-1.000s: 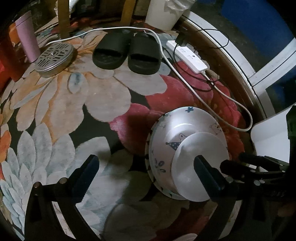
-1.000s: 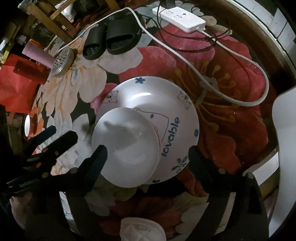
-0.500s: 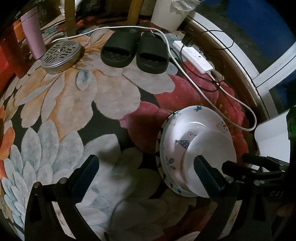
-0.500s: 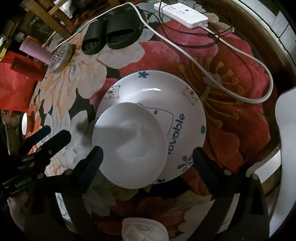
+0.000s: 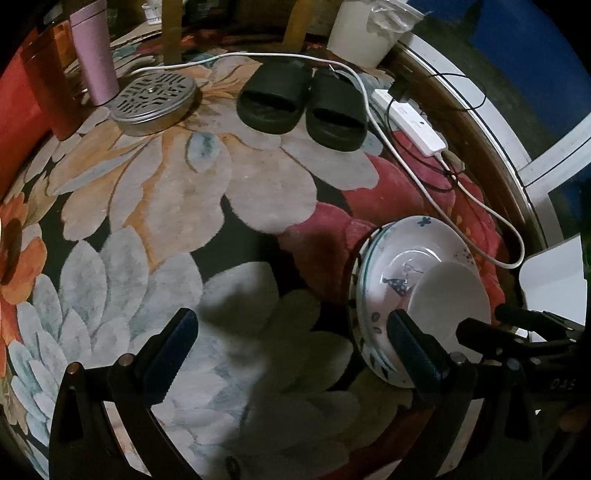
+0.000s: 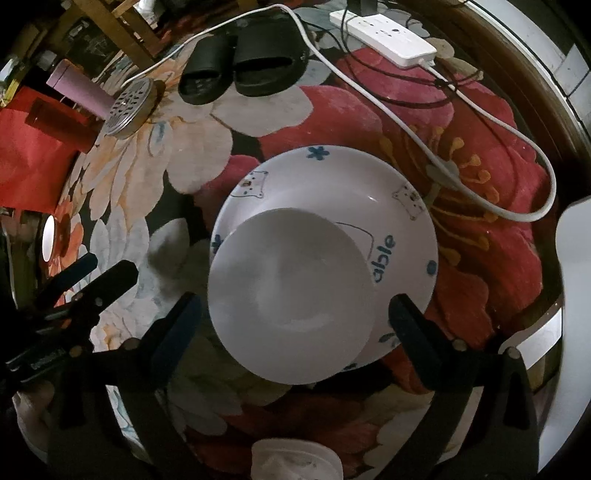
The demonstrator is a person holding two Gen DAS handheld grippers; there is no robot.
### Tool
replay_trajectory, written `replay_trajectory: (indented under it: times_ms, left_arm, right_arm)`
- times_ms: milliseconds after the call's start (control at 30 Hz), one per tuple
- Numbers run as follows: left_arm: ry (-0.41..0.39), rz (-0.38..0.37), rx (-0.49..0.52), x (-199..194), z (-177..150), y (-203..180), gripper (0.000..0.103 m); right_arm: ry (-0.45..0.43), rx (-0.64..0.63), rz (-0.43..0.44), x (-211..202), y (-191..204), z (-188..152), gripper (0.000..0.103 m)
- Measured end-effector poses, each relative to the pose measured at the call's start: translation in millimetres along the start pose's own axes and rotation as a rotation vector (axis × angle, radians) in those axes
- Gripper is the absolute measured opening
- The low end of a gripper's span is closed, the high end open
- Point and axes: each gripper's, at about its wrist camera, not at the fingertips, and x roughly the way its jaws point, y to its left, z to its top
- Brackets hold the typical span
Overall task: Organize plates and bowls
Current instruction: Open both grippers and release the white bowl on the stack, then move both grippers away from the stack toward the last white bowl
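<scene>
The plain white bowl [image 6: 291, 295] sits on top of the patterned plate [image 6: 402, 206], which carries blue flowers, little bears and blue lettering. In the left wrist view a further rim shows under that plate, so treat it as a stack lying on the floral rug [image 5: 177, 192]. The bowl sits off-centre, toward the near left edge of the plate, and its near rim seems to overhang the plate's edge.

Both pieces look like glazed ceramic: stiff, smooth, fairly heavy and quick to chip. Expect the glaze to slide in a shallow pinch. Take the bowl across its rim with one pad inside and one outside the wall, and lift straight up so it does not drag the plate. Take the plate at its raised edge, not at the flat middle.

Your right tongs [image 6: 295, 321] stand wide apart, one on either side of the bowl, and have just been opening; the pads press on nothing. Your left tongs [image 5: 291, 336] are also apart and empty, over the rug just beside the stack, the right one nearest the plate's edge.

Further out lie a white power strip [image 6: 384, 35] with its cable [image 6: 517, 206], a pair of black slippers [image 5: 303, 99], a perforated metal tin [image 5: 155, 98] and a pink tumbler [image 5: 94, 48]. Keep the cable clear of the stack.
</scene>
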Motion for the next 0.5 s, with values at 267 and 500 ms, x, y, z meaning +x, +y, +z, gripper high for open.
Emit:
replay_trajectory:
  times_ms: [267,500]
  left_arm:
    - [-0.003,0.010,-0.026,-5,-4,21,0.102]
    - [-0.009,0.022,-0.055,-10,-8,43,0.102]
  right_arm:
    - [-0.003,-0.024,0.001,3,18,1,0.103]
    - [-0.018,-0.052,-0.001,4,37,3,0.103]
